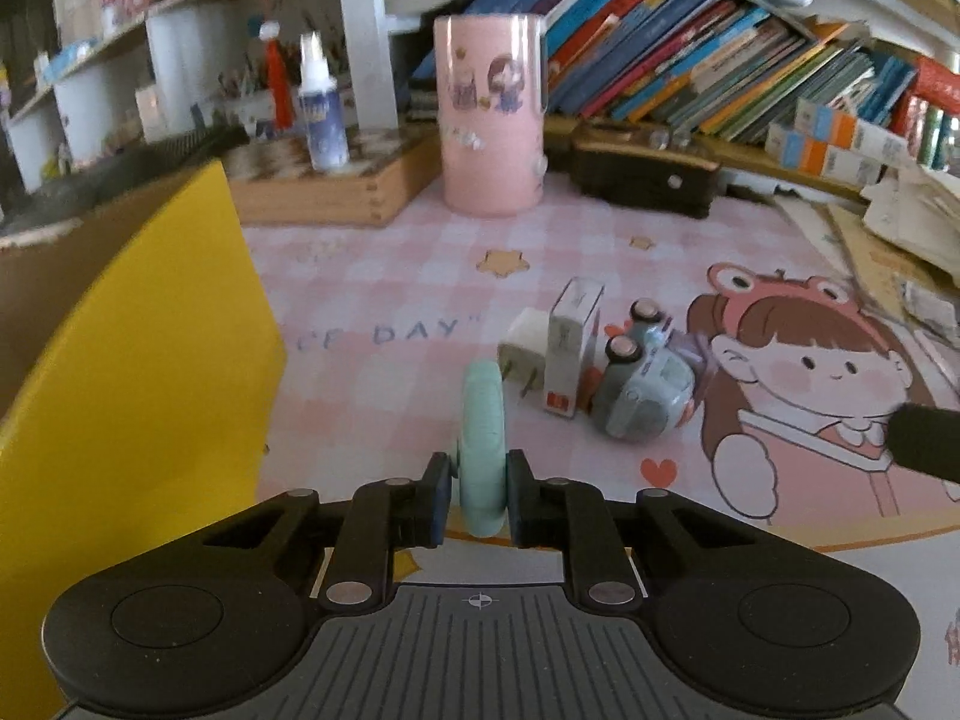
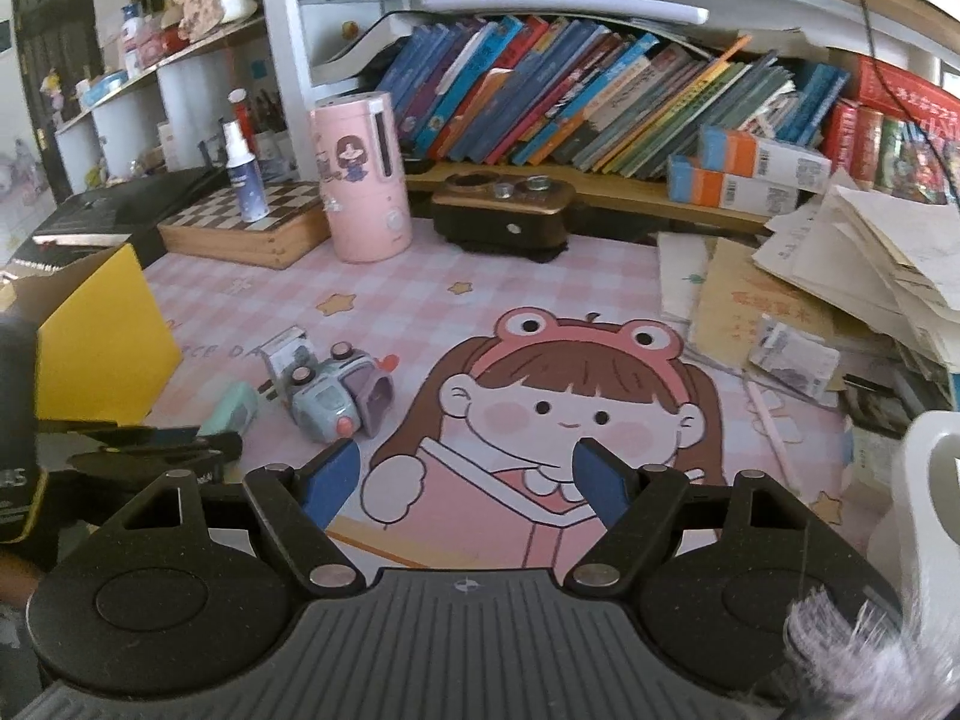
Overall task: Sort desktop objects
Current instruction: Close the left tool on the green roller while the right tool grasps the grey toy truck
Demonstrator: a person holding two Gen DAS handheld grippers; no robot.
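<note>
The yellow box point(image 1: 138, 360) stands at about nine to ten o'clock from the left gripper point(image 1: 480, 489), just beside it and far nearer than to the right gripper point(image 2: 465, 480); the left jaws are clamped narrow on a mint-green disc-like object point(image 1: 483, 450) held on edge, its long axis pointing away toward twelve o'clock. The right gripper hangs wide and empty over the mat. Only the right wrist view shows the box's open top; the left shows the white plug point(image 1: 523, 354), carton point(image 1: 570, 354) and toy car point(image 1: 645, 390) at one o'clock.
</note>
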